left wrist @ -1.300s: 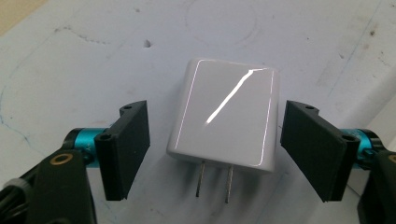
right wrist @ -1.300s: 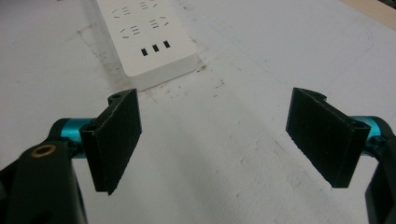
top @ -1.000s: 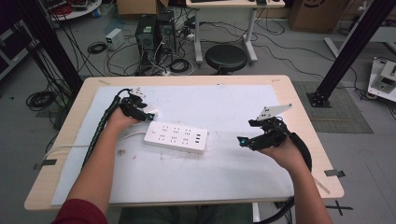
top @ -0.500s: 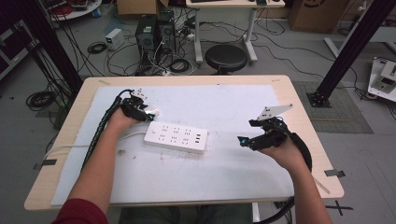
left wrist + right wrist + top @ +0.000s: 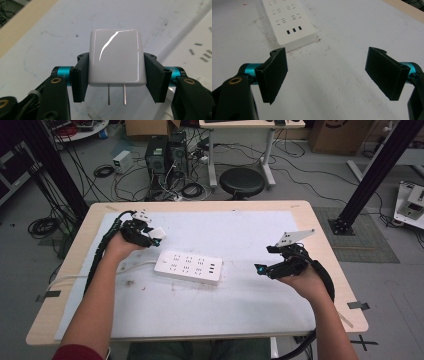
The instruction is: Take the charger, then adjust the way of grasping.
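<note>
Left hand-held gripper [image 5: 115, 87] has a white charger plug clamped, right one is just hanging open.

The plug adapter [image 5: 116, 58] sits squeezed between the left jaws with its two metal prongs pointing back toward the camera, held above the tabletop [image 5: 240, 232] near the far-left side, just beside the end of the white power strip [image 5: 188, 267]. That strip lies flat about mid-table, cord running off to the left. The right hand-held gripper [image 5: 327, 75] hovers over bare white surface near the strip's other end, jaws spread wide with nothing between them.
</note>
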`<action>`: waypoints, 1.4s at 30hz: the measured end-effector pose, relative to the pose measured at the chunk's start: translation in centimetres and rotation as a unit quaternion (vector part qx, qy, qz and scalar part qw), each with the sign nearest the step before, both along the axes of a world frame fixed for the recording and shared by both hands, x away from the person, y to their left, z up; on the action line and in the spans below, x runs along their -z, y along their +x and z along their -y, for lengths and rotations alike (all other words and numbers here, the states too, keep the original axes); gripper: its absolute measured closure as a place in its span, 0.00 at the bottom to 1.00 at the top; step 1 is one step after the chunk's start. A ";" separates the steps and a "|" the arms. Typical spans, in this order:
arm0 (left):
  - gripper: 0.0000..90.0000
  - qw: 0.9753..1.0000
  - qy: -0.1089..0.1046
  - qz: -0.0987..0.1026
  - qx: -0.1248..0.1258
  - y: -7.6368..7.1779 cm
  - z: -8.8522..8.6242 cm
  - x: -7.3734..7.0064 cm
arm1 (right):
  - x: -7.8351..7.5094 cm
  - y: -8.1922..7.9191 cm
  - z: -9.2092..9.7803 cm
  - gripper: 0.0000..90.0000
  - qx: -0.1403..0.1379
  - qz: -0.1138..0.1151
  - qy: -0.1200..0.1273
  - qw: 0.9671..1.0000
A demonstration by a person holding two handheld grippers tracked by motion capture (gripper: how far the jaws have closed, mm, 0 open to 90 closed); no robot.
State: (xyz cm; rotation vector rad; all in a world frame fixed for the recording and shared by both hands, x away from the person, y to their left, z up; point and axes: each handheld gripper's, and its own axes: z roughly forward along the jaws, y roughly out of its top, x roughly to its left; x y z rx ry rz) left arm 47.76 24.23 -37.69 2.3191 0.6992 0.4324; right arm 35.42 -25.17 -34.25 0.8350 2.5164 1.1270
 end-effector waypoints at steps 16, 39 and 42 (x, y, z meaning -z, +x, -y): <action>0.47 0.999 -0.010 0.021 0.039 -9.2 -1.0 -6.2 | 0.0 -0.7 0.0 0.21 -0.006 0.005 0.014 1.000; 0.47 0.994 -0.048 0.033 0.094 -14.2 -0.8 -5.1 | -0.3 -1.0 -1.2 0.21 -0.012 0.002 0.009 1.000; 0.47 0.992 -0.050 0.035 0.108 -14.2 0.4 -4.9 | -0.7 -1.1 -1.5 0.21 -0.018 0.005 0.009 1.000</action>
